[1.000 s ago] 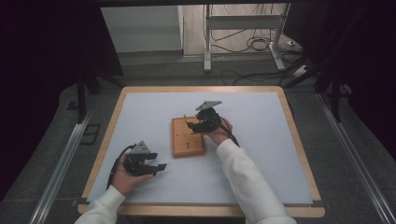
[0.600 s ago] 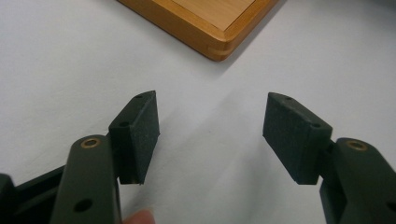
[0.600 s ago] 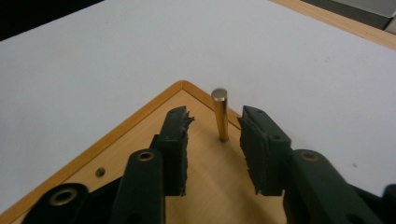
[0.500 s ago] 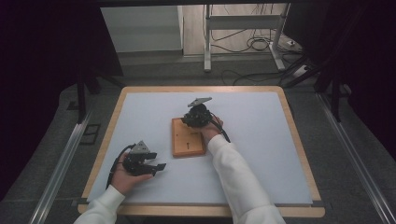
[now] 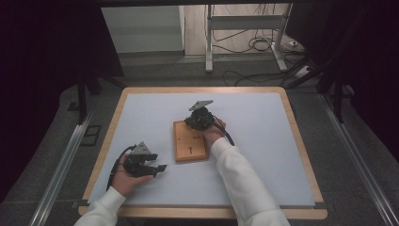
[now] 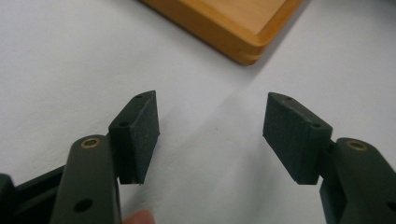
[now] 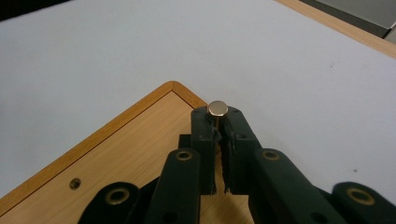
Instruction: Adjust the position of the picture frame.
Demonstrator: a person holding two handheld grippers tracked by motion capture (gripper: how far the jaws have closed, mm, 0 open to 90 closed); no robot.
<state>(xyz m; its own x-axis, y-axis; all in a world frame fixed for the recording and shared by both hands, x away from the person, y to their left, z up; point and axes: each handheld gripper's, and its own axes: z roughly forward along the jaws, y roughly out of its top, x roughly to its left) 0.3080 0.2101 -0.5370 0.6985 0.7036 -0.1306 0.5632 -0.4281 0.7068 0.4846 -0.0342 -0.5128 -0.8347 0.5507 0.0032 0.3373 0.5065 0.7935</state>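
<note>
A small metal pin with a flat round head stands between the tips of the right gripper, whose jaws have just been closing and now pinch its shaft, the head sitting just above the pad tops. In the high view the right gripper hangs over the far end of a wooden board, near its far right corner, which lies around the middle of the white table surface. The board has a raised rim, and a small hole shows in its face in the right gripper view. The left gripper rests on the table near the person's side, well apart from the right one, just off the board's near left corner. Its jaws stand wide apart with only bare table between the pads, and a corner of the board lies beyond them.
</note>
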